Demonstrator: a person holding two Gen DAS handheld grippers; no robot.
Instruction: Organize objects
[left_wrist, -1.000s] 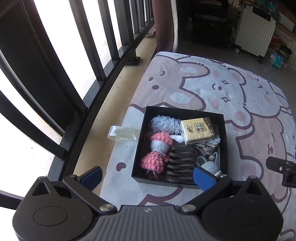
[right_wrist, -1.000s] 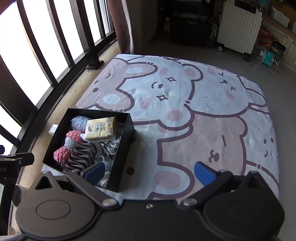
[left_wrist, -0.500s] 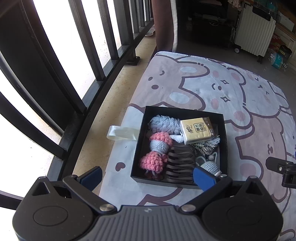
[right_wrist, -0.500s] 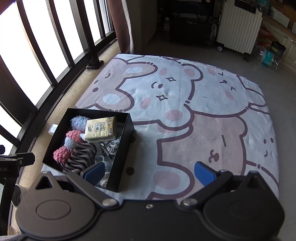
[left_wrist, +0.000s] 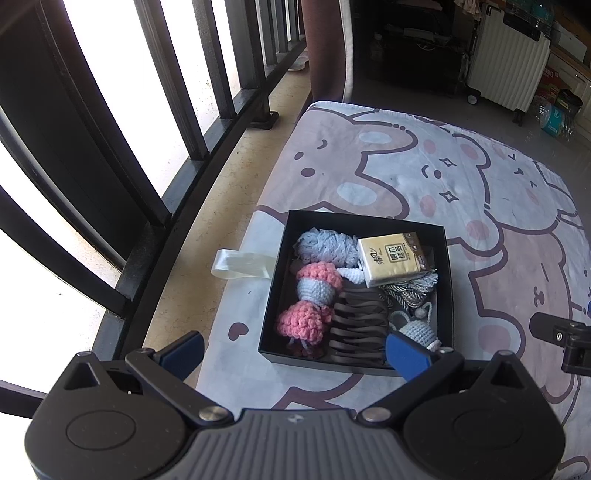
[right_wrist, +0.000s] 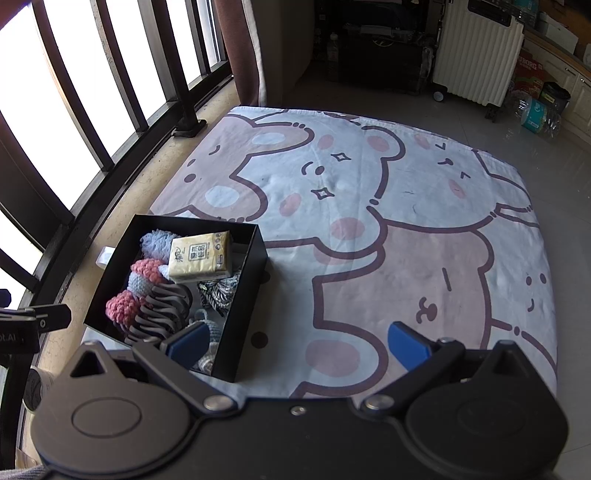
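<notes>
Currently hovering: left gripper (left_wrist: 293, 350) and right gripper (right_wrist: 298, 341), jaws spread wide, nothing held, both angled down. Below: cartoon bear blanket (right_wrist: 369, 229) on tiled floor, dark railing (left_wrist: 177, 110) along the left, white suitcase (right_wrist: 476, 55) at back. Black box (left_wrist: 445, 295) with tissue pack (left_wrist: 391, 264), crochet toys (left_wrist: 317, 288), hair claw (left_wrist: 358, 332) sitting just ahead of left gripper, front-left of right.

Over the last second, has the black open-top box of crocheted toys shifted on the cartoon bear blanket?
No. The black open-top box keeps its far corner on the same brown outline of the cartoon bear blanket, with no visible shift in either view.
</notes>
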